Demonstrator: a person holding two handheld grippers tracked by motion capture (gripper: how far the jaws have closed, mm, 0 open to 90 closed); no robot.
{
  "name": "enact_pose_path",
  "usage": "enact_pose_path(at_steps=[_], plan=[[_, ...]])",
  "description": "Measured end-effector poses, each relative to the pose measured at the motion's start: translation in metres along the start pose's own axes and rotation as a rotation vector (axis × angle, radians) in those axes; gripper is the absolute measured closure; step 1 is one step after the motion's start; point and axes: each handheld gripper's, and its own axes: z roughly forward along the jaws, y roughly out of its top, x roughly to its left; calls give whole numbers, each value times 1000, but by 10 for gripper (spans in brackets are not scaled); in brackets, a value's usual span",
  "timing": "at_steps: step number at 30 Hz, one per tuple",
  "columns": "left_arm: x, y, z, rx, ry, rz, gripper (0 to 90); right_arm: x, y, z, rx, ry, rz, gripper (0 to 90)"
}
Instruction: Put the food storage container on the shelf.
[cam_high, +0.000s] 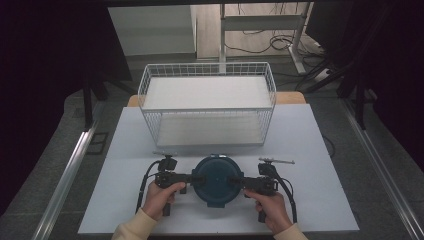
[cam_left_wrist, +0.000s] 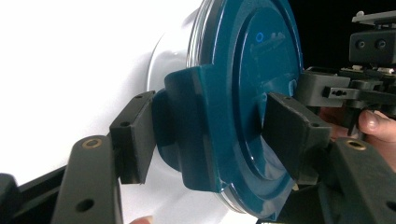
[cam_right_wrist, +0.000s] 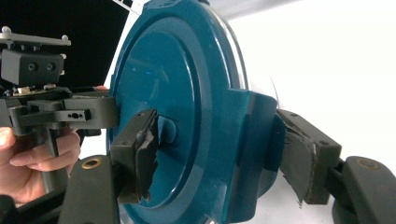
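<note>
Black jaws of the right gripper (cam_right_wrist: 210, 154) pinch a side latch tab of the round teal-lidded clear container (cam_high: 217, 181); opposite, the left gripper (cam_left_wrist: 208, 137) brackets the other tab, pads seemingly not pressing. Beyond both stands the white wire basket (cam_high: 207, 70). Judging by this, 2 holds are nearly set; lifting remains.

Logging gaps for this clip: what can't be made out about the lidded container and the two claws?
- Contents of the container: high view, the teal lid covers it.
- Left claw contact: left gripper view, the lid's latch tab fills the gap; pressing unclear.
- Container base: right gripper view, hidden behind the lid; the right claw grips its edge.
</note>
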Motion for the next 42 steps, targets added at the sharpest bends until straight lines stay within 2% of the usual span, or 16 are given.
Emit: enact_pose_path(at_steps=[5,11,16,23,26,31,42], plan=[[-3,-1,-3,-14,0,8,393,1,0,-3,-19,1,12,363],[-5,-1,-6,-20,10,19,397,5,0,-3,-19,-4,-20,367],[-7,-1,-9,-28,13,29,400,7,1,-4,-19,0,-21,368],[-15,4,-16,-57,10,51,402,16,9,-9,-36,5,-88,368],[-17,7,-19,-62,15,59,403,19,13,-10,-34,11,-100,368],[-19,11,-25,-71,0,66,412,23,21,-11,-34,20,-117,369],[-26,22,-42,-111,-3,83,418,40,38,-13,-42,28,-156,369]])
